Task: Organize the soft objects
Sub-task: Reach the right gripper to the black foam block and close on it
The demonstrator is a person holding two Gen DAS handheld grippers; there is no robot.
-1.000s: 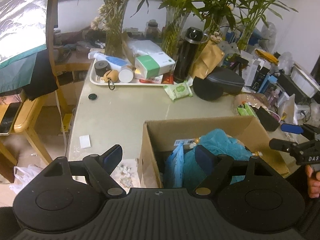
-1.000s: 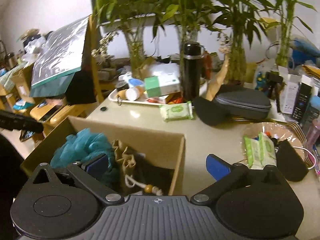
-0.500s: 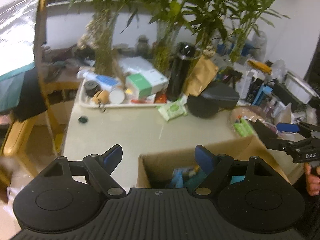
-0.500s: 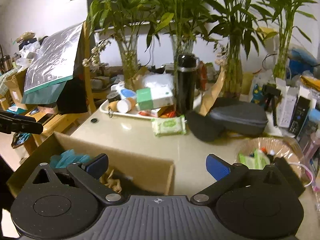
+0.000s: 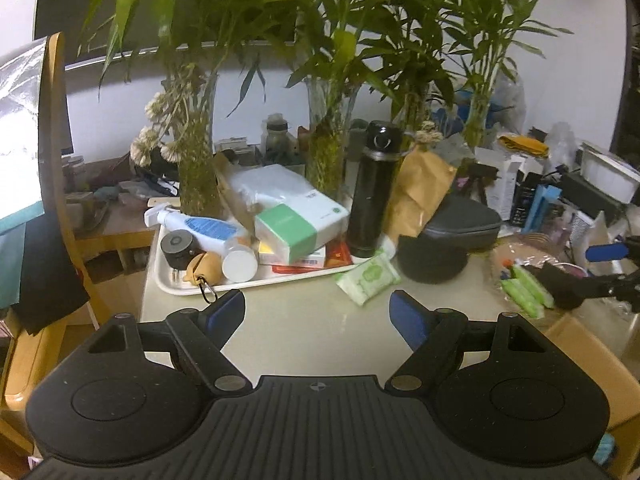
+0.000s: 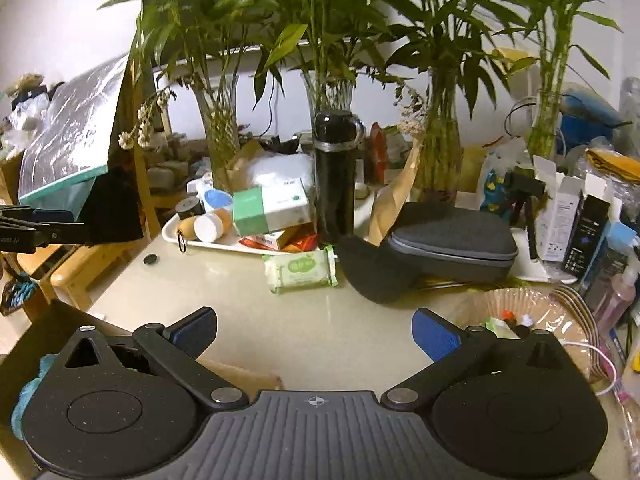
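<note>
the table (image 5: 304,332) is the anchor here, cream top and cluttered along the back. my cardboard box (image 6: 36,332) sits at its near edge, with a bit of teal soft stuff (image 6: 24,400) poking out low on the left. on the far side, the white tray (image 5: 176,284) and black flask (image 5: 370,192). just in front of the tray lies the green wipes pack (image 6: 301,270). my left gripper (image 5: 318,314) and right gripper (image 6: 314,330) both hang over the tabletop, spread wide, nothing in them.
</note>
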